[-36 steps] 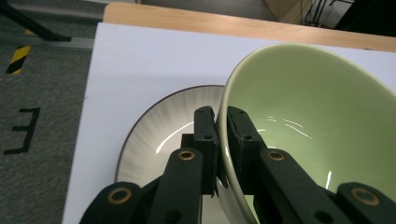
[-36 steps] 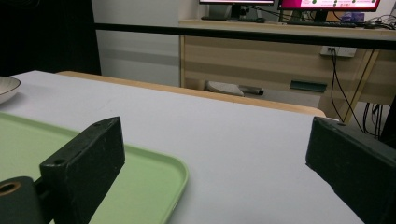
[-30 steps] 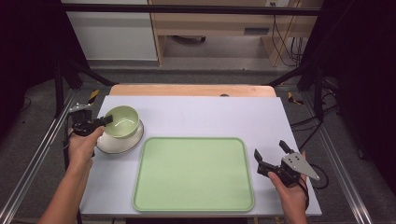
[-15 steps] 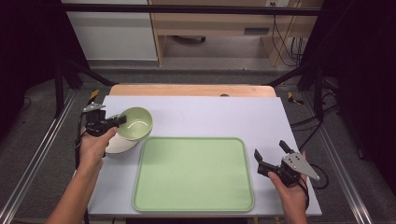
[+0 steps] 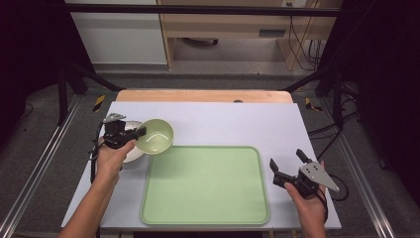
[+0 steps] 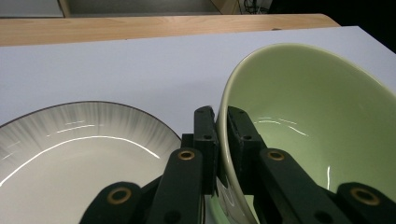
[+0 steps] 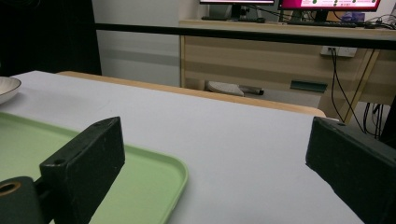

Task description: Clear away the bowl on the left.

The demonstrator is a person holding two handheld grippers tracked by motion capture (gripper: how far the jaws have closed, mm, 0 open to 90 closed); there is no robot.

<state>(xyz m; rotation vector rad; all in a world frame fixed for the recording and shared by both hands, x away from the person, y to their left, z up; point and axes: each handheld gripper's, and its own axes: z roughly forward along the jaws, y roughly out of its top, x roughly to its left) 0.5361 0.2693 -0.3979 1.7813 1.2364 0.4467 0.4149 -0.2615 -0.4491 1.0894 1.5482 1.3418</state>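
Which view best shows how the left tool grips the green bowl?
The left gripper view: the left tool clamps the green bowl by its rim. The high view shows the grip small; the right gripper view shows tray and table.

Tray [image 5: 205,186] at table [image 5: 237,119] centre, plate [image 5: 130,148] to its left, bowl [image 5: 156,135] tilted over plate's right edge

— What was hidden on the left?
— The left gripper [image 5: 141,132] and hand covered much of the white plate [image 5: 130,153].
— And cut off?
— The green bowl [image 6: 308,126] ran past the frame's right edge; the tray [image 7: 140,182] ran off the bottom.
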